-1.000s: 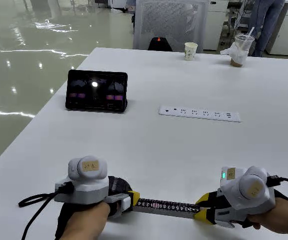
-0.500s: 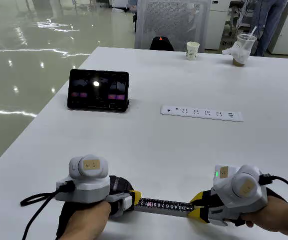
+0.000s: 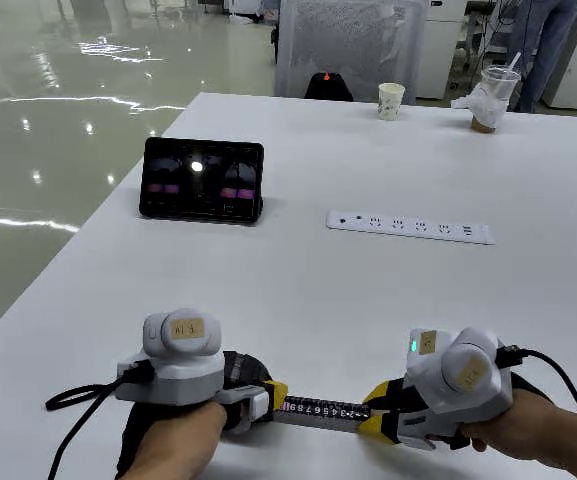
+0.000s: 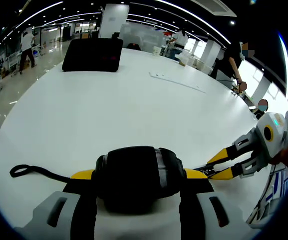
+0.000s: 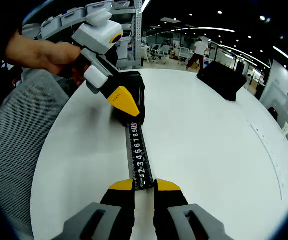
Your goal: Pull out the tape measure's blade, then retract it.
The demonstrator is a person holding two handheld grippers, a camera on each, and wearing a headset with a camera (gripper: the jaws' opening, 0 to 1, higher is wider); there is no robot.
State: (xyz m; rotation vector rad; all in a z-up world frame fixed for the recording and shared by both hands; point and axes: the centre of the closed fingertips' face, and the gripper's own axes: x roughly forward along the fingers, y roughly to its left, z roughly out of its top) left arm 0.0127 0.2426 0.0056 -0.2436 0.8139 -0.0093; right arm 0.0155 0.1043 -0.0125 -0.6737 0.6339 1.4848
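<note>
The black tape measure case (image 3: 238, 380) rests on the white table (image 3: 368, 290) near its front edge, and my left gripper (image 3: 256, 400) is shut on it. In the left gripper view the case (image 4: 139, 172) sits between that gripper's (image 4: 139, 175) yellow jaws. A short length of blade (image 3: 323, 410) with printed numbers runs right from the case to my right gripper (image 3: 376, 420), which is shut on the blade's end. In the right gripper view the blade (image 5: 138, 157) leads from my right gripper (image 5: 144, 186) up to the case (image 5: 133, 95).
A dark tablet (image 3: 202, 180) stands at the back left. A white power strip (image 3: 409, 227) lies mid-table. A paper cup (image 3: 391, 100) and a plastic cup (image 3: 492, 95) stand at the far edge by a mesh chair (image 3: 353, 45). The table's left edge drops to shiny floor.
My right gripper has moved left toward the case, still holding the blade's end. The stretch of blade outside the case has grown shorter. The left gripper has held still.
</note>
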